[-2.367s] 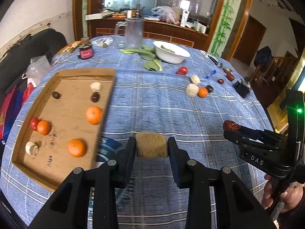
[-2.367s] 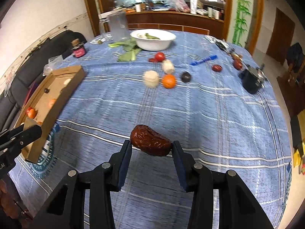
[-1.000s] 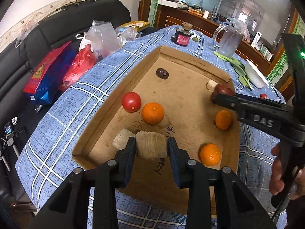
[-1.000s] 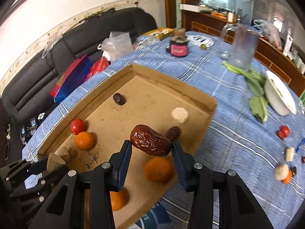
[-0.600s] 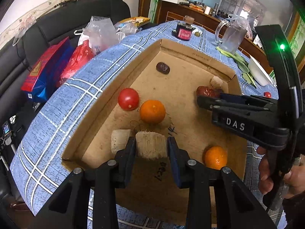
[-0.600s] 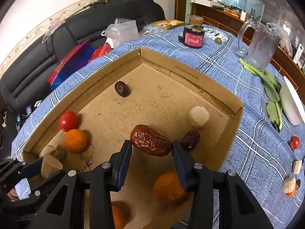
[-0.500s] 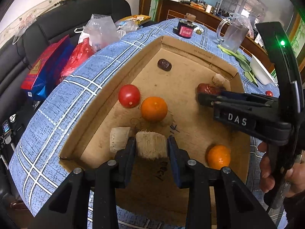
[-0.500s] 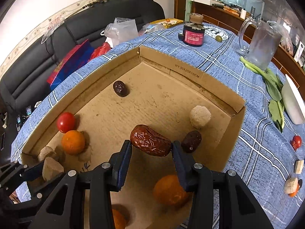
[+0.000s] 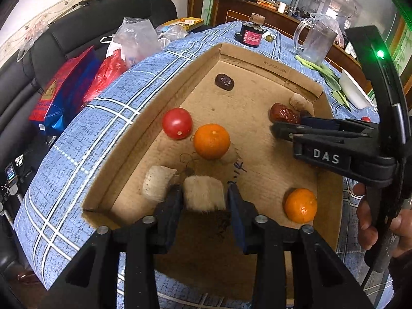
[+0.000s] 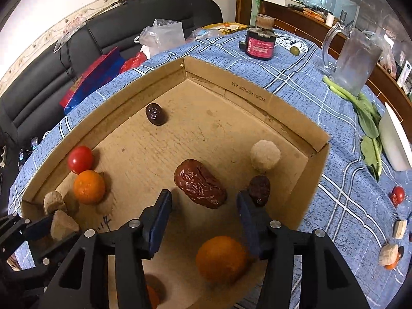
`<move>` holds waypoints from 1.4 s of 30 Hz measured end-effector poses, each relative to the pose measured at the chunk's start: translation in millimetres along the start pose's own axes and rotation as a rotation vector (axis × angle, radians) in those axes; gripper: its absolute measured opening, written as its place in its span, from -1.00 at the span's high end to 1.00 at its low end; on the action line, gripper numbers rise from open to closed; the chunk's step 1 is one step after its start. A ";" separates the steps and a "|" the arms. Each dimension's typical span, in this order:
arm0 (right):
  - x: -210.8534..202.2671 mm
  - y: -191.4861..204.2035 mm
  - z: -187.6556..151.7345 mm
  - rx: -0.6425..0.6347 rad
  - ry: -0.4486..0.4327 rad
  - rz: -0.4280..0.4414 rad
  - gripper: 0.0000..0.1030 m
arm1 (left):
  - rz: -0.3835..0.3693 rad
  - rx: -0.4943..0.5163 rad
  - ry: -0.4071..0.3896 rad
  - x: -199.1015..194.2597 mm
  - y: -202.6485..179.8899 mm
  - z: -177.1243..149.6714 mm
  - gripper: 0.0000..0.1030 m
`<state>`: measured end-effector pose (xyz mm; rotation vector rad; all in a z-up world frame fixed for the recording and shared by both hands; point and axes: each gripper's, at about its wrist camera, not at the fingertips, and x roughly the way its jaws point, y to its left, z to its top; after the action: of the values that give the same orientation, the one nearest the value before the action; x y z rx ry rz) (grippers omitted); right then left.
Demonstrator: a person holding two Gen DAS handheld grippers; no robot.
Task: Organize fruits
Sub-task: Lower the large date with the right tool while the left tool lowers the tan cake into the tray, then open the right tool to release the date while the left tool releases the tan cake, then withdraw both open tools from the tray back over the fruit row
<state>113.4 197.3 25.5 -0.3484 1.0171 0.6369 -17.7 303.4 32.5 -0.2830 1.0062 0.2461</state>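
Observation:
A shallow cardboard tray [image 9: 252,63] [image 10: 252,95] lies on the blue checked tablecloth. It holds a tomato [image 9: 177,123], oranges [image 9: 211,141] [image 10: 221,258], dark dates [image 10: 155,114] and pale chunks [image 9: 158,181]. My left gripper [image 9: 204,198] is shut on a pale fibrous chunk [image 9: 203,195] low over the tray's near corner. My right gripper [image 10: 203,206] is open over the tray. The big red date [image 10: 199,186] is free between its spread jaws, on or just above the tray floor. In the left wrist view that date [image 9: 283,113] shows at the right gripper's tips.
Beyond the tray stand a dark jar [image 10: 260,41], a glass pitcher [image 10: 352,59], greens [image 10: 368,121] and a white bowl [image 10: 396,141]. More fruit [image 10: 397,195] lies on the cloth at right. A black sofa with bags [image 9: 77,82] is past the table's left edge.
My right gripper has opened and let go of the big red date over the tray. My left gripper has sunk lower, still holding the pale chunk.

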 end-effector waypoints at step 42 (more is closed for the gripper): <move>-147.4 -197.2 -194.8 0.456 -0.049 -0.180 -0.12 | -0.068 0.248 -0.105 -42.6 -180.1 -32.2 -0.45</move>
<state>53.5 -109.6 53.6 -0.0220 1.0373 0.2378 -5.5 120.7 74.1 -0.0776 0.9109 0.0727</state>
